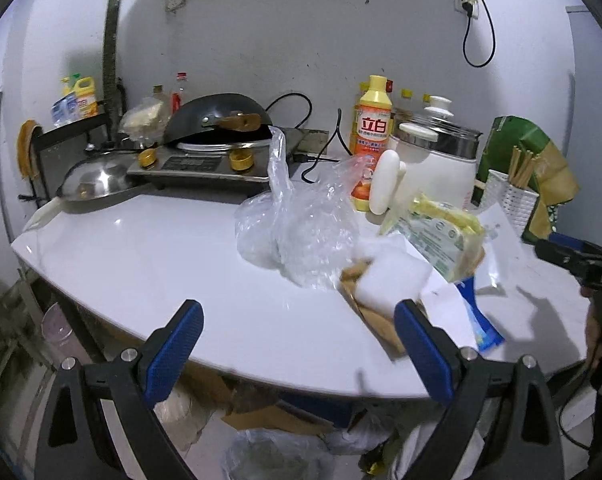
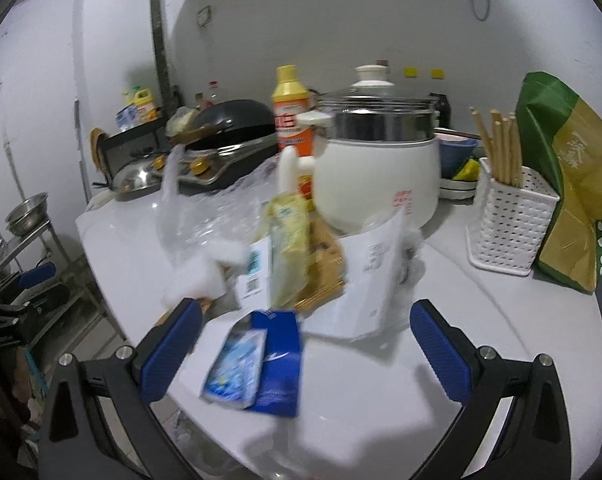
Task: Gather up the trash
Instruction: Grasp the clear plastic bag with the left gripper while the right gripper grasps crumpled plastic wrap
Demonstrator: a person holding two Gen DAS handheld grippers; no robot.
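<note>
Right tongs (image 2: pixel 305 344) gape over blue wrapper (image 2: pixel 257 364), lengthwise toward the pot (image 2: pixel 381 184).

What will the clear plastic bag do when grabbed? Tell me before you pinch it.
The clear plastic bag is crumpled and thin, so it will probably be floppy and collapse between the pads. It looks nearly empty, so likely very light. Its glossy film may slip, and its upright tail could sag when lifted.

The light is cool and rather dim, and the white bench (image 1: pixel 149 256) reflects it softly. Both fisheye views bend strongly at the dark edges. The blue packet (image 2: pixel 261 364) and nearby litter are smeared by motion blur.
</note>
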